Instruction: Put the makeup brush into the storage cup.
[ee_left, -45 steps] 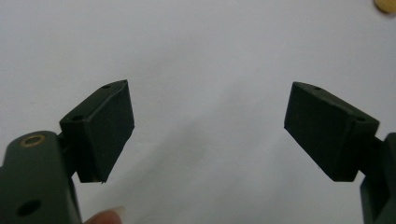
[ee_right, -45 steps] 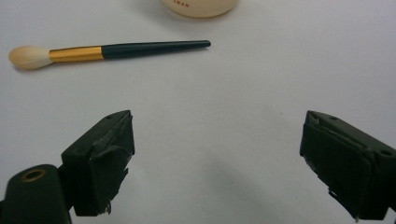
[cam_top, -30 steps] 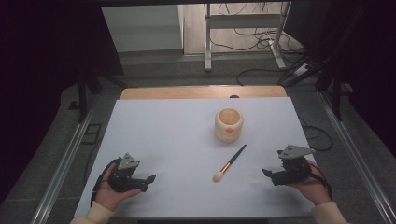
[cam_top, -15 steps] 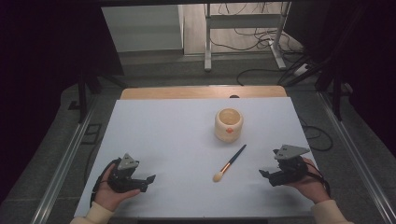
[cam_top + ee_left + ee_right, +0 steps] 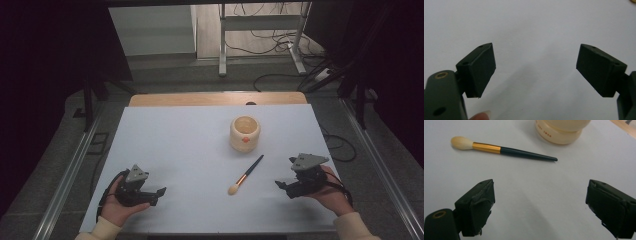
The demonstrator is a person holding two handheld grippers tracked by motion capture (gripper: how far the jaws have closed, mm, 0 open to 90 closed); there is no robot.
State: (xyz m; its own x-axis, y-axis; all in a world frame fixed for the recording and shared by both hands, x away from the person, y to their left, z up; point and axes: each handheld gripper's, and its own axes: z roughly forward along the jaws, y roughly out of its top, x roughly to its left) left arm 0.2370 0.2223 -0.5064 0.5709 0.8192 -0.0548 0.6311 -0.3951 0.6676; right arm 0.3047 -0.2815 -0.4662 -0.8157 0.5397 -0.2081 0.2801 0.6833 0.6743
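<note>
2 grippers, left (image 5: 156, 194) and right (image 5: 281, 186), both spread and empty; 1 brush (image 5: 246, 175), 1 jar (image 5: 245, 133).

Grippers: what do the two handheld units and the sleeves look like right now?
Both the left gripper and the right gripper are black, each topped by a grey three-cornered plate and trailing a black cable. Their jaws are blocky black pads. The sleeve cuffs are cream.

One brush (image 5: 245, 175), one little cream pot (image 5: 245, 133), two grippers — left gripper (image 5: 156, 193) and right gripper (image 5: 281, 185) — on one table (image 5: 175, 145).
</note>
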